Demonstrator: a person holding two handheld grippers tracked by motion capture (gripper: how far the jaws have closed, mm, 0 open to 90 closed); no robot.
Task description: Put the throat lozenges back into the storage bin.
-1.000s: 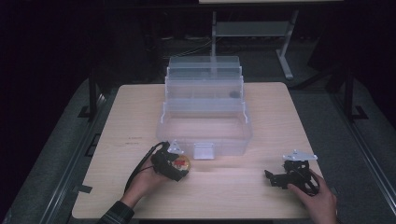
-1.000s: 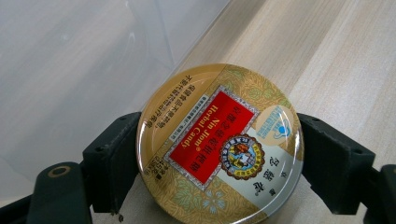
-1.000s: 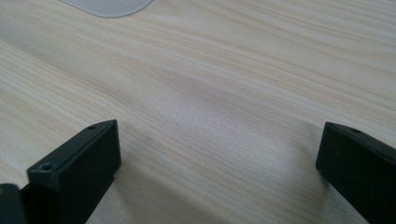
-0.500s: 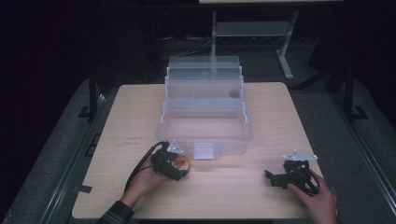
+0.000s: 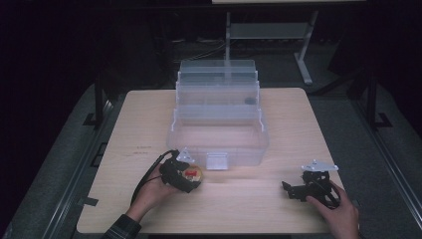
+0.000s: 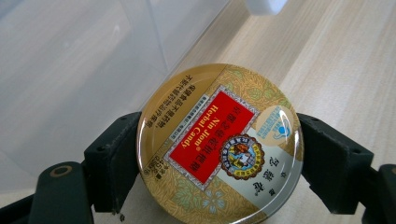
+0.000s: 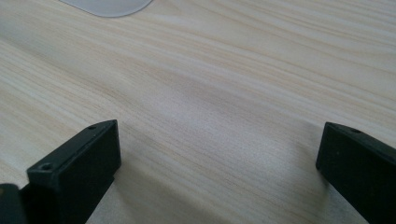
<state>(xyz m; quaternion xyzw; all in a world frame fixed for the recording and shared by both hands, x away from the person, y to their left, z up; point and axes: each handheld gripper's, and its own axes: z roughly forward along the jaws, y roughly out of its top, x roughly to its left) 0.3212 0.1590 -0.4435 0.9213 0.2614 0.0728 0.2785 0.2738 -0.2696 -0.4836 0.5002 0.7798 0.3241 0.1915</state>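
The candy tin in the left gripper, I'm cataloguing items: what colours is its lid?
Gold candy tin with a red centre label, clearest in the left gripper view.

The left hand-held gripper (image 5: pixel 186 175) holds a round tin (image 5: pixel 191 174) just before the clear box (image 5: pixel 219 134).

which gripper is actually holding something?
The left gripper: its jaws clamp a round gold candy tin by the rim, beside the clear box. The right gripper is open over bare table.
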